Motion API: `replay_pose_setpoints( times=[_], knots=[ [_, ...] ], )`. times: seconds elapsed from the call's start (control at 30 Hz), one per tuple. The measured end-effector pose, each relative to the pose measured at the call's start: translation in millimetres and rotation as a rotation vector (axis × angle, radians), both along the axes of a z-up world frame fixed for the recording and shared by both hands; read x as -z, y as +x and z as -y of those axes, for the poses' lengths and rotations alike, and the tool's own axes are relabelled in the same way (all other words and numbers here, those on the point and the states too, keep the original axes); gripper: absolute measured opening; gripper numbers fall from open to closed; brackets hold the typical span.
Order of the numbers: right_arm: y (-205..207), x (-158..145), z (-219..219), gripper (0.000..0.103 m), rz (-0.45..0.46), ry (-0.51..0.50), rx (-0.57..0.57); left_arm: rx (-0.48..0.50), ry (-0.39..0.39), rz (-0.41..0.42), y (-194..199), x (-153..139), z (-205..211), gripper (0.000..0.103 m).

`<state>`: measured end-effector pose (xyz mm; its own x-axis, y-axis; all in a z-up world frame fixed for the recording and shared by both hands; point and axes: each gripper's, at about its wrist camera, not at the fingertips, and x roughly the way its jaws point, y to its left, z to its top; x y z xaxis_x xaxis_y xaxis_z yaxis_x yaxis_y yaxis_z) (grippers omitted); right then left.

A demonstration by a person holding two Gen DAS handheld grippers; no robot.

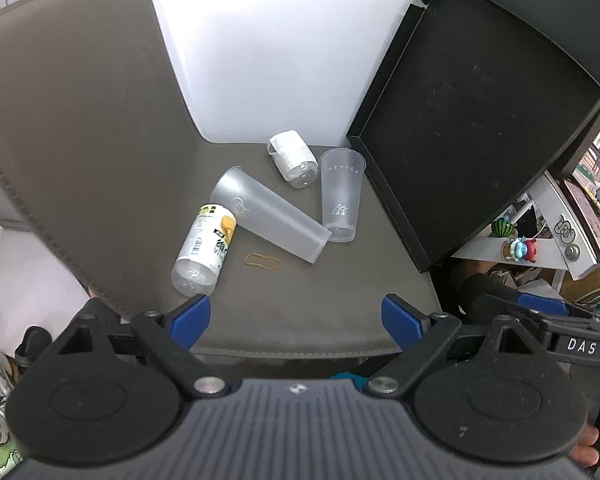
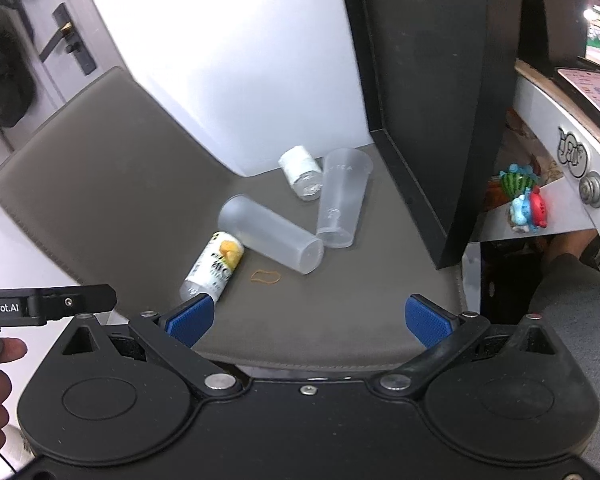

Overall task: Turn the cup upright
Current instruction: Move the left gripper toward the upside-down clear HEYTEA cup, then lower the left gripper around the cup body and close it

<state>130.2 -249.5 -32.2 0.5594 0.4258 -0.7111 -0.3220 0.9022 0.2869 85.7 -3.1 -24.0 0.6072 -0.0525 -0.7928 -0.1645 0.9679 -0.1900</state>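
Note:
A frosted plastic cup (image 1: 270,218) lies on its side on the grey seat (image 1: 300,312), its base toward me; it also shows in the right wrist view (image 2: 270,233). A second frosted cup (image 1: 340,194) stands upright just to its right, touching it, and shows in the right wrist view (image 2: 340,198). My left gripper (image 1: 296,320) is open and empty, back at the seat's near edge. My right gripper (image 2: 308,320) is open and empty, also at the near edge.
A labelled plastic bottle (image 1: 204,250) lies left of the fallen cup. A small white-wrapped bottle (image 1: 294,158) lies behind. A rubber band (image 1: 263,262) lies in front. A black tray (image 1: 472,116) leans at the right. The grey backrest (image 1: 80,120) rises at left.

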Motion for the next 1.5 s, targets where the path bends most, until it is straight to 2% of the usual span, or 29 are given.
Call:
replay_pose_setpoints(
  times=[0.17, 0.43, 0.6, 0.67, 0.87, 1.3, 1.5],
  knots=[
    [14, 7, 4, 0.103, -0.006, 0.013, 0.021, 0.002, -0.018, -0.011, 24, 7, 1, 0.092],
    [29, 21, 5, 0.103, 0.037, 0.013, 0.026, 0.02, -0.057, -0.043, 61, 24, 5, 0.092],
    [41, 27, 10, 0.103, 0.046, 0.033, 0.07, 0.022, -0.067, -0.064, 86, 31, 6, 0.092],
    [46, 28, 14, 0.103, 0.059, 0.031, 0.112, 0.022, -0.074, -0.072, 96, 35, 6, 0.092],
    [58, 34, 13, 0.103, 0.08, 0.002, 0.11, 0.018, -0.099, -0.084, 125, 48, 5, 0.091],
    [86, 50, 9, 0.102, 0.069, 0.017, 0.133, 0.028, -0.152, -0.13, 186, 82, 2, 0.089],
    [100, 61, 7, 0.099, 0.052, 0.042, 0.18, 0.058, -0.149, -0.156, 215, 99, 6, 0.089]
  ],
)
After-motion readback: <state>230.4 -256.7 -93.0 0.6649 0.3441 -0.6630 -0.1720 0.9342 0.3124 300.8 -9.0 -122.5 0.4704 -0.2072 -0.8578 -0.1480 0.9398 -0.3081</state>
